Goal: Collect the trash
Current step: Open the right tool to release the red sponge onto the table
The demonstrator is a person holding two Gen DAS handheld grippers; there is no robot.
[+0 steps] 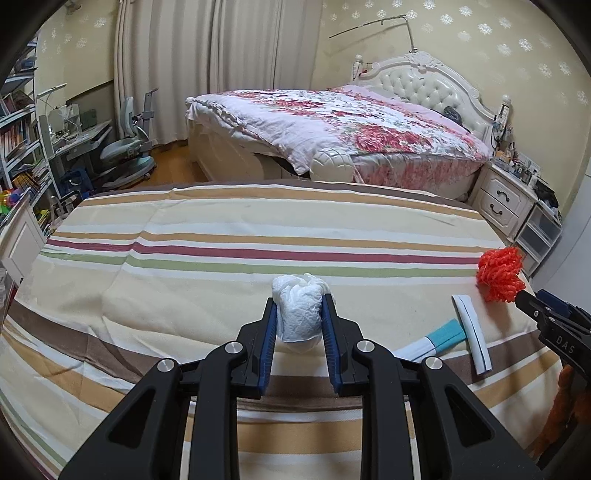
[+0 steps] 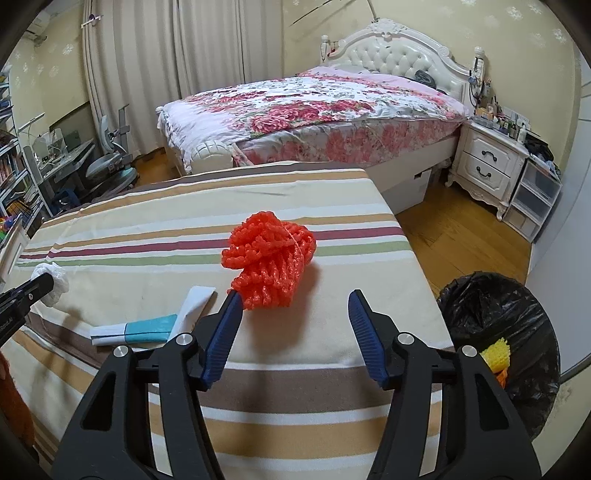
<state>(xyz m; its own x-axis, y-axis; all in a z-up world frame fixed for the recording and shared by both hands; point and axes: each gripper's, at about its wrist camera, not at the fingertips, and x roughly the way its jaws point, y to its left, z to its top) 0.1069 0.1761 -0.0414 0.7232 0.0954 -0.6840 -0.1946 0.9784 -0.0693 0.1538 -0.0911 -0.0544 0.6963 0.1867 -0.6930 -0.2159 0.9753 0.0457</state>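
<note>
Left gripper (image 1: 299,314) clamps tissue wad (image 1: 298,314) above striped cloth (image 1: 221,236); right gripper (image 2: 293,301) gapes

I'm looking into a bedroom with pale yellow wallpaper (image 1: 480,33) dotted with small white motifs and long cream curtains (image 1: 207,55) drawn across the far wall. A white tufted headboard (image 2: 402,55) backs a bed under a pink floral quilt (image 1: 332,114). Beside it stands a white nightstand (image 2: 487,162), cluttered on top. The floor (image 2: 454,229) is warm wood. At left I see a desk (image 1: 81,136), a grey chair (image 1: 129,147) and bookshelves (image 1: 18,133).
</note>
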